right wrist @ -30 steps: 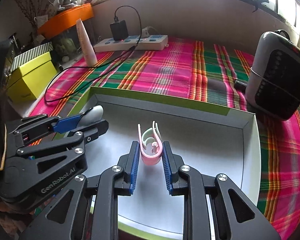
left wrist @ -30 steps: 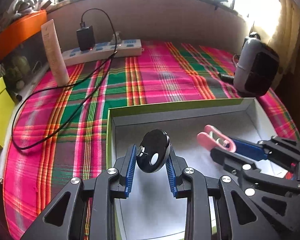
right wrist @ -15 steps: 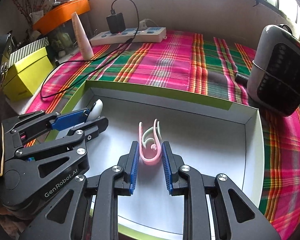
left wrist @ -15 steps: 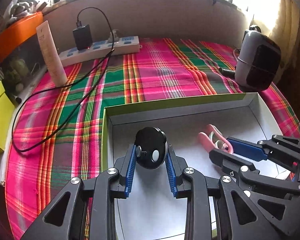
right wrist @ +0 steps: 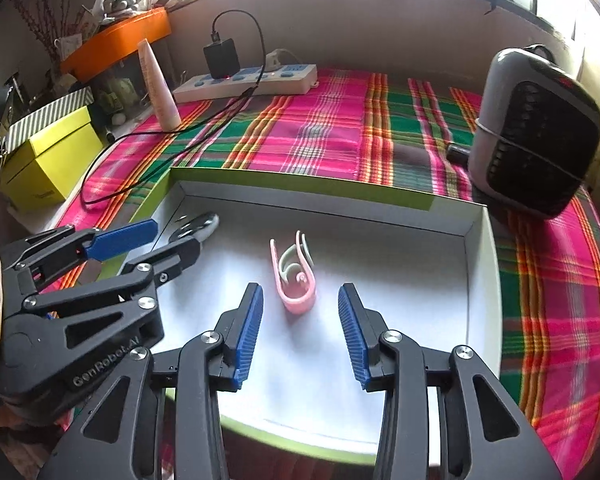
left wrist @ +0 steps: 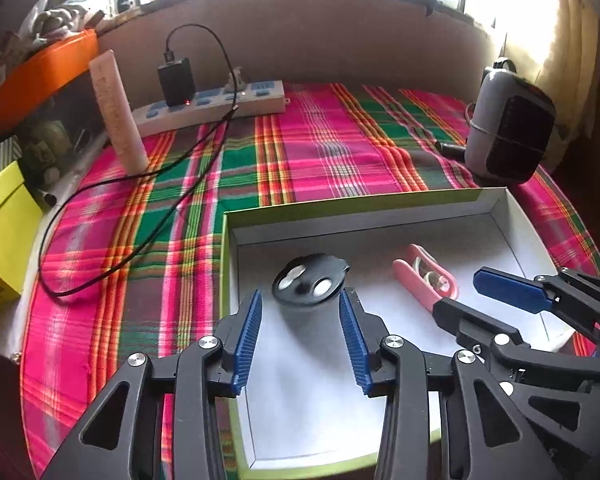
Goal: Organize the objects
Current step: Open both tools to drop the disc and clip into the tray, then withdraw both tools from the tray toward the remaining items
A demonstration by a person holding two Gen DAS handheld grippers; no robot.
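A shallow box with a green rim and white inside lies on the plaid cloth. A black round disc with two silver spots lies flat in its left part, just ahead of my open left gripper. A pink clip lies in the box middle, ahead of my open right gripper. The clip also shows in the left wrist view. The disc's edge shows in the right wrist view beyond the left gripper. The right gripper shows in the left wrist view.
A grey and black fan heater stands right of the box. A power strip with a black charger and cable lies at the back. A pink tube stands back left. A yellow box sits at the left.
Both grippers have opened. The black disc left the left gripper and now lies flat in the box. The pink clip left the right gripper and rests on the box floor.
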